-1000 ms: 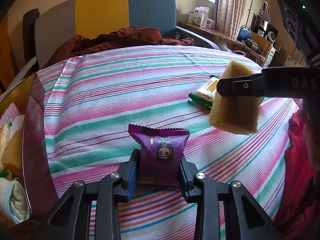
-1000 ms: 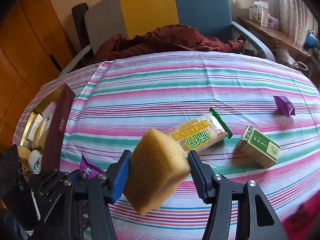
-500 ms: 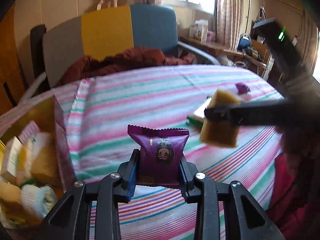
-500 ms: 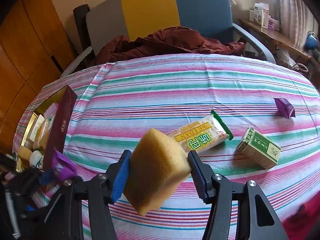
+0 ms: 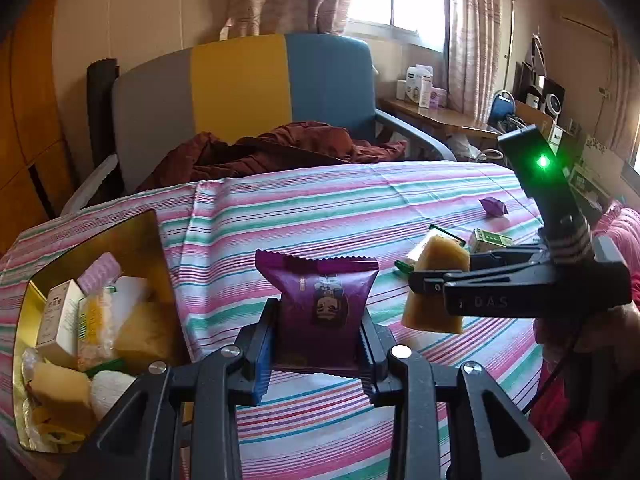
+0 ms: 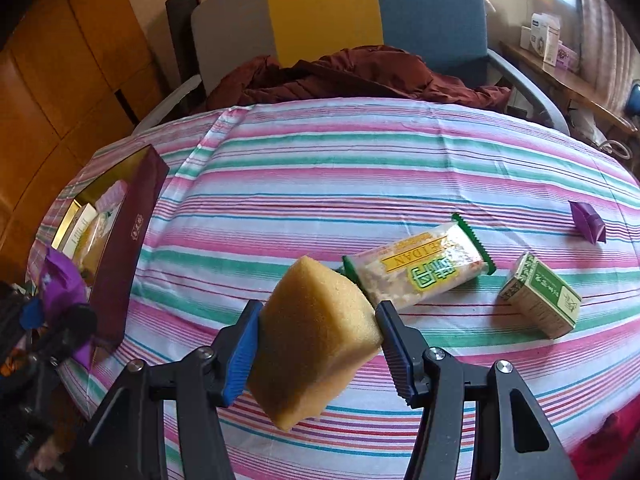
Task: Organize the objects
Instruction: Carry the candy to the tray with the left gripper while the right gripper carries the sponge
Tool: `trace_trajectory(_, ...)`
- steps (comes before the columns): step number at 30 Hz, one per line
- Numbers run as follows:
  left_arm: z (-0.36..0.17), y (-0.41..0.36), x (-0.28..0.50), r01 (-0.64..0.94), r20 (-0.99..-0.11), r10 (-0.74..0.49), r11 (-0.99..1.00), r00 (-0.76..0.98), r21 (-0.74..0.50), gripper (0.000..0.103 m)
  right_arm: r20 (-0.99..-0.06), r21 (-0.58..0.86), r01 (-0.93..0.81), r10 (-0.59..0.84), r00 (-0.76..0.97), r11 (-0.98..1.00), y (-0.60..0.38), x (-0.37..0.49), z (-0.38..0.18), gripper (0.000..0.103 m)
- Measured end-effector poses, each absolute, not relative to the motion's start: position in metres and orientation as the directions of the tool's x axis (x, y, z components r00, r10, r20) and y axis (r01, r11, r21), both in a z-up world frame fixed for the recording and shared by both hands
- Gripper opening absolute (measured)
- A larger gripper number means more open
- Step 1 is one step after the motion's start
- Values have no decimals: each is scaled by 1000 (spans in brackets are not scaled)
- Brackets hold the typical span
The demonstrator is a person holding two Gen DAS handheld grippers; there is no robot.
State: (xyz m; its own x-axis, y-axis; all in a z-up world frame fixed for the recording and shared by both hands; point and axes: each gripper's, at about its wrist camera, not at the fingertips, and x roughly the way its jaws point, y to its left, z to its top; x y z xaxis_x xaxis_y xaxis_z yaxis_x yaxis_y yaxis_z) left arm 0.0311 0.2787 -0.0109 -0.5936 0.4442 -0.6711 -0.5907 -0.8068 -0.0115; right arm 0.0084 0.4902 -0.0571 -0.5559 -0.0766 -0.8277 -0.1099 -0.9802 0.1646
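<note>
My left gripper (image 5: 316, 354) is shut on a purple snack packet (image 5: 320, 304) and holds it above the striped tablecloth, just right of the open maroon box (image 5: 160, 248). My right gripper (image 6: 318, 338) is shut on a yellow sponge (image 6: 316, 336), held in the air above the table; it shows in the left wrist view (image 5: 430, 288) to the right of the packet. The left gripper with its packet (image 6: 60, 280) shows at the left edge of the right wrist view, beside the box (image 6: 128, 248).
The box holds several packets, cartons and sponges (image 5: 84, 340). On the cloth lie a clear cracker packet (image 6: 424, 272), a green carton (image 6: 540, 296) and a small purple packet (image 6: 588, 226). A chair with a brown jacket (image 6: 352, 76) stands behind the table.
My left gripper has lifted and swung left with the purple packet, bringing the open box into its view. My right gripper has held the sponge nearly still.
</note>
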Motion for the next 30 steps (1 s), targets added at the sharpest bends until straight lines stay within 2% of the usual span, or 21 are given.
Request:
trace_trajectory(20, -9, 212, 17, -508, -680, 423, -857, -599, -86, 34, -838, 169, -106, -86, -538, -980, 475, 8, -61, 58)
trace_trajectory(30, 7, 110, -2, -299, -652, 331, -940, -682, -165, 34, -760, 240, 54, -222, -611, -969, 404, 0, -16, 58)
